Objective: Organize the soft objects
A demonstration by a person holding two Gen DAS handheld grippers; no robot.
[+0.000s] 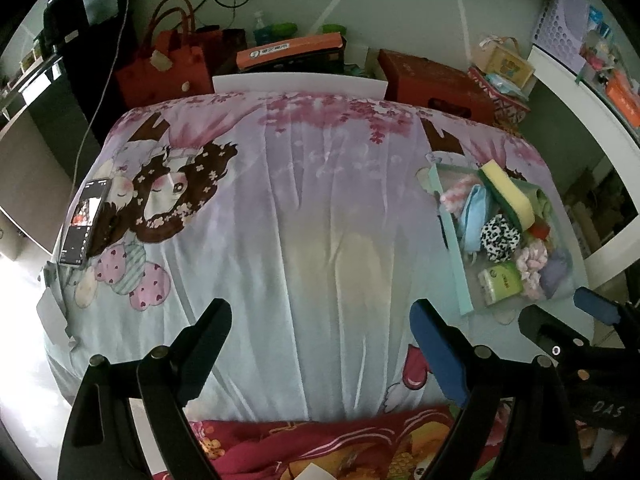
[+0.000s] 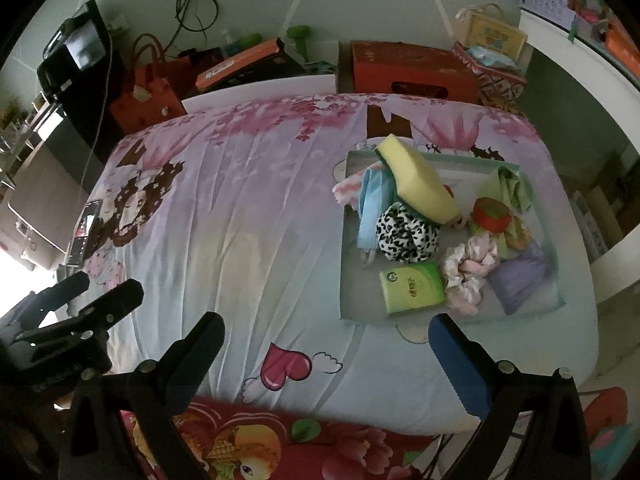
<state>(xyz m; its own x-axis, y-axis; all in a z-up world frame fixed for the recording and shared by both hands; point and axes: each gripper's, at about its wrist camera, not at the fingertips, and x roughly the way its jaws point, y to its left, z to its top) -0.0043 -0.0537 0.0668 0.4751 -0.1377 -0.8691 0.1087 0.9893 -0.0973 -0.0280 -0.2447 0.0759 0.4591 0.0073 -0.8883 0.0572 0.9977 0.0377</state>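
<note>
A shallow pale green tray (image 2: 345, 248) lies on the right side of the bed and holds several soft things. Among them are a yellow sponge (image 2: 420, 180), a leopard-print scrunchie (image 2: 406, 236), a green tissue pack (image 2: 412, 288), a pink scrunchie (image 2: 466, 270), a purple cloth (image 2: 520, 276) and a blue cloth (image 2: 372, 208). My right gripper (image 2: 326, 334) hangs open over the sheet just in front of the tray, nothing between its fingers. My left gripper (image 1: 320, 322) is open and empty over the middle of the bed, with the tray (image 1: 460, 272) to its right.
A cartoon-print sheet (image 1: 280, 208) covers the bed, and a phone (image 1: 84, 220) lies near its left edge. A red floral blanket (image 1: 320, 448) lies at the near edge. A red bag (image 1: 168, 64) and boxes (image 1: 436, 80) stand beyond the far edge. A white rail (image 1: 592, 120) runs on the right.
</note>
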